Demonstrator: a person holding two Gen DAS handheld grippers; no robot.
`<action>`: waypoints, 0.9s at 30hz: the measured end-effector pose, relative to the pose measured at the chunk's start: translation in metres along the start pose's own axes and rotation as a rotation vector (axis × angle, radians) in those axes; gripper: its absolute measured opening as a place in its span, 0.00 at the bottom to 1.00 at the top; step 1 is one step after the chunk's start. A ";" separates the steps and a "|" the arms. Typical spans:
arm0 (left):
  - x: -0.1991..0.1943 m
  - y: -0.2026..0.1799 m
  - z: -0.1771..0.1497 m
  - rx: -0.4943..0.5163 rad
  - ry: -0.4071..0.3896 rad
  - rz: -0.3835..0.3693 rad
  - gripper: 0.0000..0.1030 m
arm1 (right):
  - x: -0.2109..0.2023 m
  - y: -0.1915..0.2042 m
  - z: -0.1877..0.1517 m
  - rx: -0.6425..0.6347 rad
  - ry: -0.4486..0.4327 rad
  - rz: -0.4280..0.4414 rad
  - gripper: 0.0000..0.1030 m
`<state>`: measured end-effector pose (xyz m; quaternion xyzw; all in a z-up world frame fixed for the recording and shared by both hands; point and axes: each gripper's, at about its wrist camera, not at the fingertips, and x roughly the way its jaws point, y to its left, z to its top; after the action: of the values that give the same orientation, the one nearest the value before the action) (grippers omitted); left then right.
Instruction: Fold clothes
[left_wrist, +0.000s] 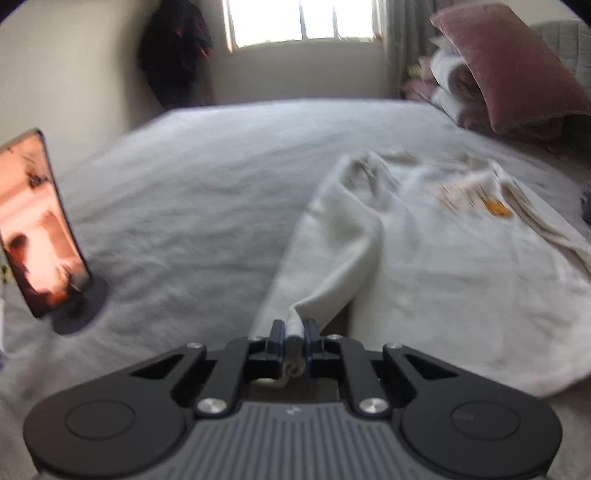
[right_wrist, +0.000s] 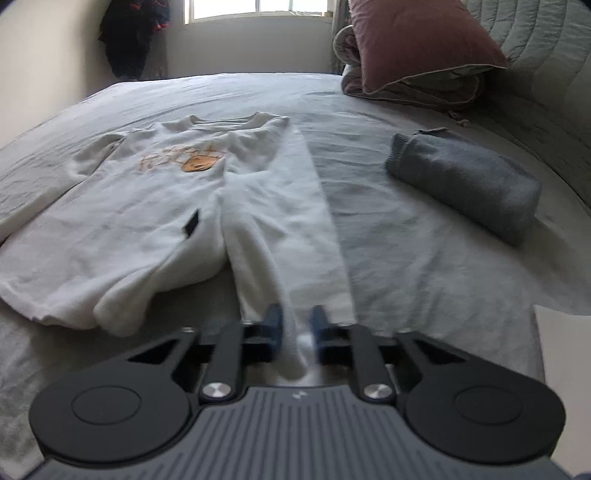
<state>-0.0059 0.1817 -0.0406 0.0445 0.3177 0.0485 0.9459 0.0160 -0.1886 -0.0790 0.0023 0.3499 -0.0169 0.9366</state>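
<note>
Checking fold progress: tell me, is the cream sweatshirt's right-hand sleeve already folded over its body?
Yes, the cream sweatshirt has that sleeve lying over its body.

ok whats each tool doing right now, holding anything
Left tool: closed on a bunched edge of the white shirt.
Right tool: fingers apart, open, with the shirt's folded side between them, not pinched.

No legible text anywhere; orange print on white shirt (right_wrist: 159, 206) too blurred to read in either view.
</note>
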 end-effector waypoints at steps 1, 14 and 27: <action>0.000 0.003 0.003 0.007 -0.019 0.028 0.10 | -0.001 -0.005 0.002 0.018 -0.003 0.003 0.09; 0.031 0.062 0.038 -0.091 -0.057 0.313 0.11 | -0.029 -0.072 0.045 0.064 -0.191 -0.428 0.03; 0.006 0.059 0.015 -0.338 0.152 -0.100 0.38 | -0.041 -0.059 0.037 0.314 -0.038 0.050 0.45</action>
<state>0.0040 0.2405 -0.0253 -0.1350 0.3776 0.0572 0.9143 0.0075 -0.2468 -0.0237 0.1571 0.3250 -0.0480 0.9314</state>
